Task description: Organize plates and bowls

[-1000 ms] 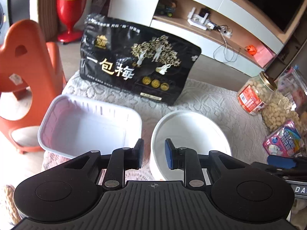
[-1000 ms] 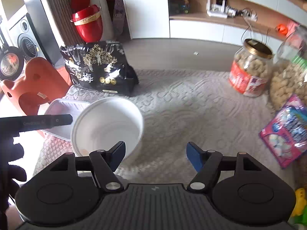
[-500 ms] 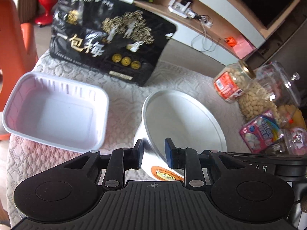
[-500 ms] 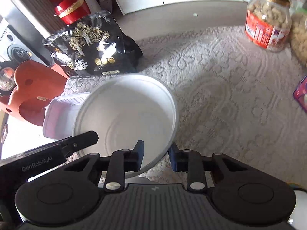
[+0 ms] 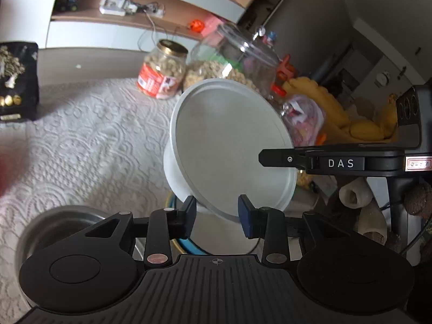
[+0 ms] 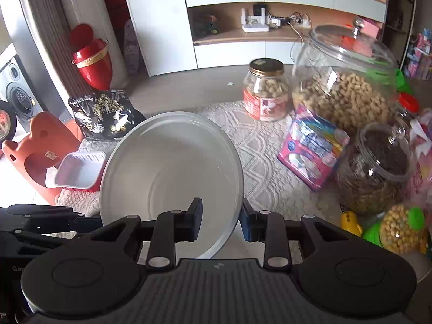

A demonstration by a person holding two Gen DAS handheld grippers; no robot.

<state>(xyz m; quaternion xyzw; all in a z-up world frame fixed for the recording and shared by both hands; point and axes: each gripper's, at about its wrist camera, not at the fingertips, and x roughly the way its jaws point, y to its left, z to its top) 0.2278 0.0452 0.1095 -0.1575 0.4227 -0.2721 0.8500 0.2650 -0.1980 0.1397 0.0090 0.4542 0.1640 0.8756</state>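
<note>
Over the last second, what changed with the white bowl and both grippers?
The right gripper closed on the white bowl's rim and lifted it off the tablecloth, tilted. The left gripper, clamped on that rim before, has opened. The white tray, black bag and jars stayed put.

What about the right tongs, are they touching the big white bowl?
Touching. The right wrist view shows the white bowl lifted and tilted, its rim caught between the right tongs, with one finger inside the bowl and the other against the outside of its wall.
</note>
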